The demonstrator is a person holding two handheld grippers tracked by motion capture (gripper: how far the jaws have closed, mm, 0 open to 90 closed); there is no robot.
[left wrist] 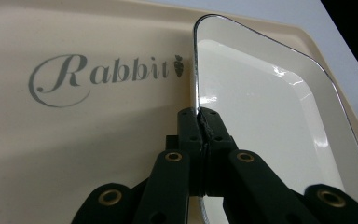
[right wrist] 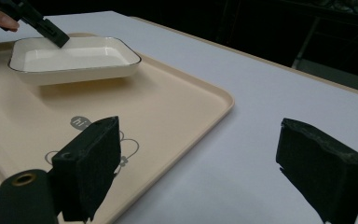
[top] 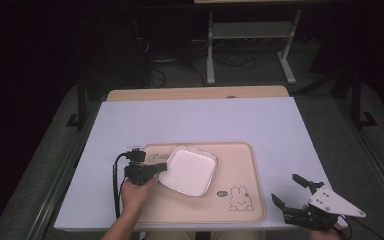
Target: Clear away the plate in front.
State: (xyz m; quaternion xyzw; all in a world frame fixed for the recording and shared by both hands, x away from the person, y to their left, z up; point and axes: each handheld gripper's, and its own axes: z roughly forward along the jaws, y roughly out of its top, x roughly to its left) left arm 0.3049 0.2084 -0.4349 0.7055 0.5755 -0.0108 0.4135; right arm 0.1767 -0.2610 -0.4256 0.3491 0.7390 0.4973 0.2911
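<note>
While the white dish sat on the left half of the beige tray, its near-left rim was pinched between the jaws of the left gripper, which were closed tight on the thin dark-edged lip. From the left gripper view the bite looked shallow, taking little more than the edge itself, beside the printed word "Rabbit". Whether the dish was resting flat or already slightly raised at that side could not be told for certain. The step in hand appeared to be moving or lifting the dish by its rim, and doing it well would call for keeping the pinch firm and the wrist level, since a glossy, shallow dish held at one edge would likely tilt or slip if swung quickly. A slow drag or low lift seemed safer than a high carry. Further out, the right gripper hung over the near right corner of the white table, well apart from the dish, its jaws spread wide and empty, free to support the far rim if needed.
</note>
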